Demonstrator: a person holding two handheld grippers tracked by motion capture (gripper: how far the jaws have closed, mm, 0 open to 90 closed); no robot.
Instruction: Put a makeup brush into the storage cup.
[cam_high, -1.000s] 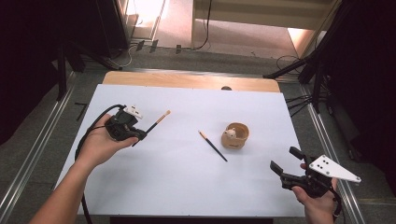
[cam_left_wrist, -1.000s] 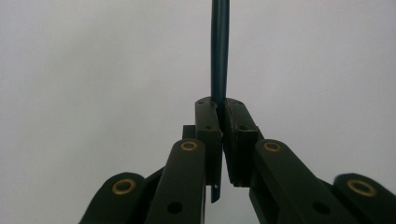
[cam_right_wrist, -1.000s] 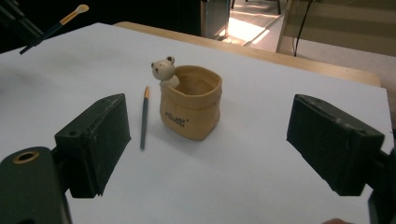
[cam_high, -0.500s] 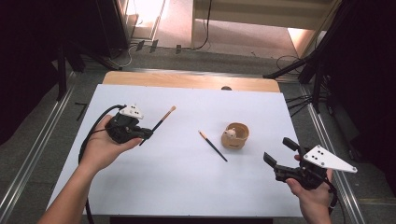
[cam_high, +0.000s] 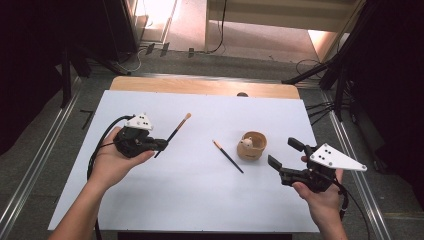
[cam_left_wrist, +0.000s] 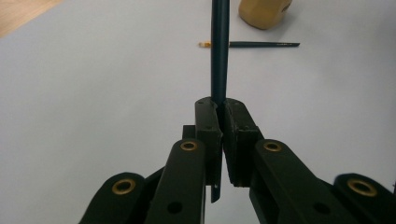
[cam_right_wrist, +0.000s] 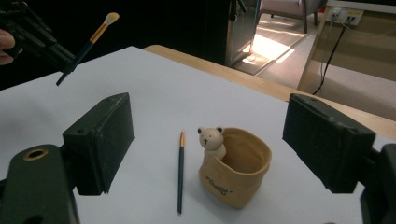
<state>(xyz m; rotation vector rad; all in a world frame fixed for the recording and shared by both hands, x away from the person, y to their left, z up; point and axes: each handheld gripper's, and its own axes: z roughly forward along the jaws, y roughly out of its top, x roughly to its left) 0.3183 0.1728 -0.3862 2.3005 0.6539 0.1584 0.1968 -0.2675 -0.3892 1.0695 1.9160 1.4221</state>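
**A:** The left gripper (cam_high: 161, 145) has its jaws clamped tight on the dark handle of a makeup brush (cam_high: 176, 132), and the brush is up off the white table cover (cam_high: 150, 200), bristle end pointing away toward the far side.

**B:** You can see that grip from the left gripper view too: the handle (cam_left_wrist: 219, 51) runs straight up out of the closed pads, with a short tail poking out below them.

**A:** Over on the other side, the right gripper (cam_high: 285, 154) is wide open with nothing in it, hanging just beside the little tan pot (cam_high: 252, 145) with the bear figure on its rim.

**B:** And a second brush (cam_high: 228, 156) is lying flat on the cover, just to the left of that pot, untouched.

**A:** So I'd call this the carry step: one brush picked up, not yet dropped in the pot.

**B:** Agreed. Next, I'd guess, the left hand has to swing across and tip the brush handle-down over the pot's mouth.

**A:** That opening is small, and the bear (cam_right_wrist: 211, 140) sits on the near rim, so the aim matters.

**B:** The open right gripper looks well placed to steady the pot, or to go for the brush on the table.
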